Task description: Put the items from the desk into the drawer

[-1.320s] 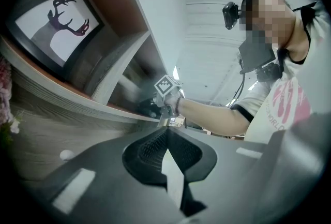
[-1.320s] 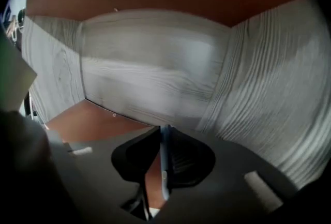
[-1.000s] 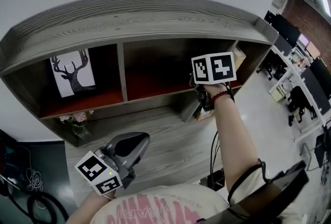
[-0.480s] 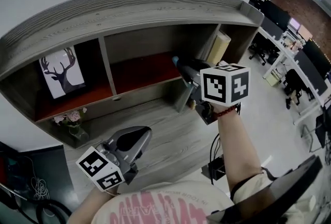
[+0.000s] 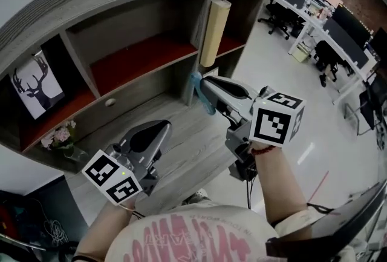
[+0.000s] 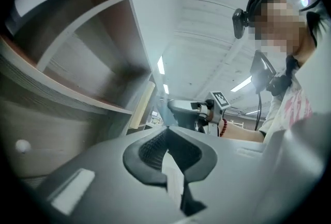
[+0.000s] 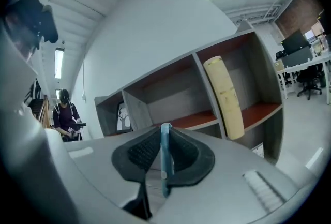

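My right gripper (image 5: 205, 81) hangs over the right end of the grey wooden desk (image 5: 175, 152), pointing toward the shelf unit. It is shut on a thin, flat light-blue item (image 5: 198, 80), which stands on edge between the pads (image 7: 165, 158). My left gripper (image 5: 161, 128) hovers lower left over the desk. Its pads meet at the tips (image 6: 166, 132) with nothing between them. The left gripper view shows the right gripper (image 6: 182, 108) ahead with the blue item (image 6: 164, 108). A small round drawer knob (image 5: 110, 101) sits under the red shelf floor.
The grey shelf unit (image 5: 139, 55) has red-floored compartments. A cream roll (image 5: 213, 28) leans in the right one, and a deer picture (image 5: 29, 86) stands at the left. A vase of flowers (image 5: 60, 137) is on the desk's left. Office desks and chairs (image 5: 314, 19) stand behind on the right.
The right gripper has drawn back from the shelf toward me and rolled, keeping the blue item. The head view has swung right. The left gripper shifted slightly.
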Demonstrator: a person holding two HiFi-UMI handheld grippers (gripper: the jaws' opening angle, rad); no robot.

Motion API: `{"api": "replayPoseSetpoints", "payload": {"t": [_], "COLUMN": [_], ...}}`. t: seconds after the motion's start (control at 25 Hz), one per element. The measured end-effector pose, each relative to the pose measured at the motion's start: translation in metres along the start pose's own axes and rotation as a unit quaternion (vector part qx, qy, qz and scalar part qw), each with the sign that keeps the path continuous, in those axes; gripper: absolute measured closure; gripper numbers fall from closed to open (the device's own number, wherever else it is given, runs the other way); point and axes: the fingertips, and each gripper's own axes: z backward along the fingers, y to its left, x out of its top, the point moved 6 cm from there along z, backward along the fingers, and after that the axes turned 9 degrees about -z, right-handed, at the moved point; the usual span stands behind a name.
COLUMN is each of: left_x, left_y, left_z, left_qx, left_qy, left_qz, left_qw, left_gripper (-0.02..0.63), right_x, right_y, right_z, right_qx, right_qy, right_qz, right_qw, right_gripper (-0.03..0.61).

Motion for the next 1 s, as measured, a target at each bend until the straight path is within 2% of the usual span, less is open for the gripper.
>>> {"api": "replayPoseSetpoints", "payload": {"t": [0.32, 0.48, 0.6, 0.8, 1.0], "left_x": [-0.024, -0.042, -0.06, -0.093, -0.122], "left_y": [-0.042, -0.068, -0.091, -0.133, -0.179], "left_z": [-0.06, -0.095, -0.12, -0.154, -0.197], "left_qx": [-0.076, -0.101, -0.112, -0.117, -0.106], "left_qy": [0.034, 0.049, 0.058, 0.07, 0.092], "left_qz": [0.006, 0.013, 0.026, 0.065, 0.068], "left_qw": [0.9965, 0.9936, 0.9917, 0.9886, 0.9878], "left_gripper": [0.594, 0.594, 0.594, 0.594, 0.594], "right_x": [-0.032, -0.05, -0.066, -0.086, -0.092], "right_y": [-0.027, -0.048, -0.064, -0.089, -0.123], "right_z": [0.084, 0.122, 0.154, 0.212, 0.283], "right_qx": [-0.013, -0.023, -0.036, -0.062, -0.082], "right_qy": [-0.071, -0.081, -0.089, -0.098, -0.109], "right_qz": [-0.034, -0.06, -0.085, -0.096, -0.096], "right_qw": [0.997, 0.995, 0.992, 0.989, 0.986], "right_gripper": [0.523, 0.523, 0.523, 0.523, 0.523]}}
